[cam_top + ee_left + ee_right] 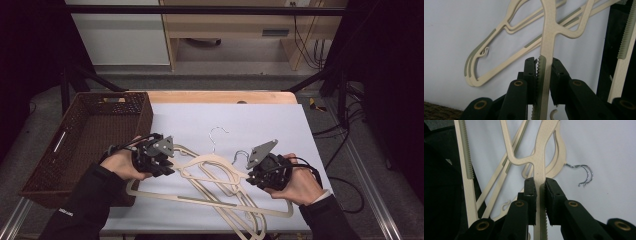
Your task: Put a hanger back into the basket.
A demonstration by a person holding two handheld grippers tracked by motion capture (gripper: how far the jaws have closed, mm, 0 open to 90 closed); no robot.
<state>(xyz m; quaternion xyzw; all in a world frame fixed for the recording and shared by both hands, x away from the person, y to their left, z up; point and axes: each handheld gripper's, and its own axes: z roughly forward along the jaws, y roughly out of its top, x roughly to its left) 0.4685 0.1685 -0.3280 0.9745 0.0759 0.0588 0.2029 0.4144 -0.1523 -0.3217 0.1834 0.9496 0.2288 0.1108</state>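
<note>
White-covered table [280,120] beside our brown basket [90,135], each hand-held gripper [159,159] [261,175] clenched on cream, grey-ridged, wire-hooked hangers [215,182].

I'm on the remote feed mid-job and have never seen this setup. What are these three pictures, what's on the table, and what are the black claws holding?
No robot here: a person holds a two-jaw tool in each hand. The high view looks down on the table: left gripper, right gripper, a pile of cream hangers on a white sheet, and a brown basket at the left. The other two pictures come from cameras riding on each gripper, looking along its black jaws. The left gripper's jaws are shut on a hanger arm with a toothed grey strip; the right gripper clamps a similar hanger arm. Wire hooks lie beside.
</note>
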